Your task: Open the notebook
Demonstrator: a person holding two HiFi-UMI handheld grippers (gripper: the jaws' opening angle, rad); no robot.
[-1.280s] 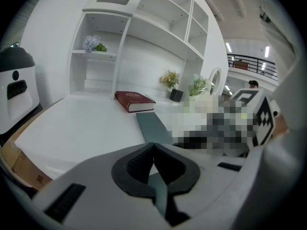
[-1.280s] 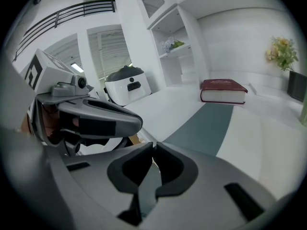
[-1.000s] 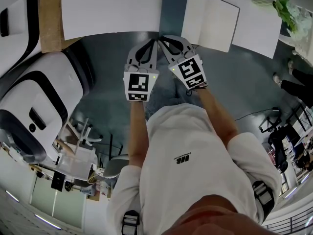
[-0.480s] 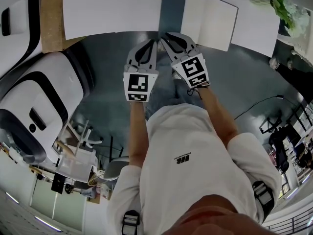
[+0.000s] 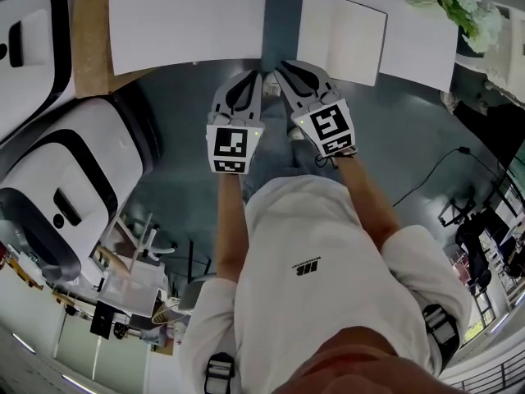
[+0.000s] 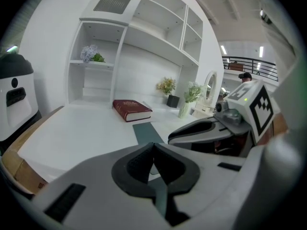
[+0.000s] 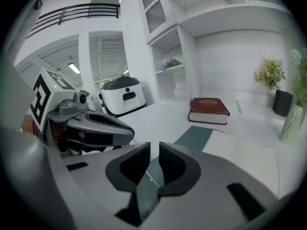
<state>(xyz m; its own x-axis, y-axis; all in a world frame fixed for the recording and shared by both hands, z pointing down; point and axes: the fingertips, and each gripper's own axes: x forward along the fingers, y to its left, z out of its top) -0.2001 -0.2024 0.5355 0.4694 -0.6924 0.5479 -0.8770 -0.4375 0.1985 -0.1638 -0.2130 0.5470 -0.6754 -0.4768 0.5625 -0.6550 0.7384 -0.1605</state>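
Observation:
The notebook lies open on the white table [image 5: 189, 15]: its dark green cover [image 5: 279, 15] is flat to the left and a blank white page [image 5: 340, 35] to the right. Both grippers hover side by side just off the table's near edge, in front of the cover. My left gripper [image 5: 248, 79] is shut and holds nothing [image 6: 153, 145]. My right gripper [image 5: 285, 66] has a narrow gap between its pads [image 7: 154, 147]. Its jaws are closing with nothing between them. The green cover [image 7: 194, 138] shows just beyond them.
A red hardback book [image 6: 132, 110] lies further back on the table. Vases with flowers [image 5: 467, 11] stand at the right end. A white shelf unit [image 6: 144, 42] rises behind the table. A large white machine [image 5: 49, 171] stands on the left, beside a wooden surface [image 5: 86, 31].
The right gripper has lifted a little at the notebook's near edge. The left gripper has stayed where it was. The open notebook has not changed.

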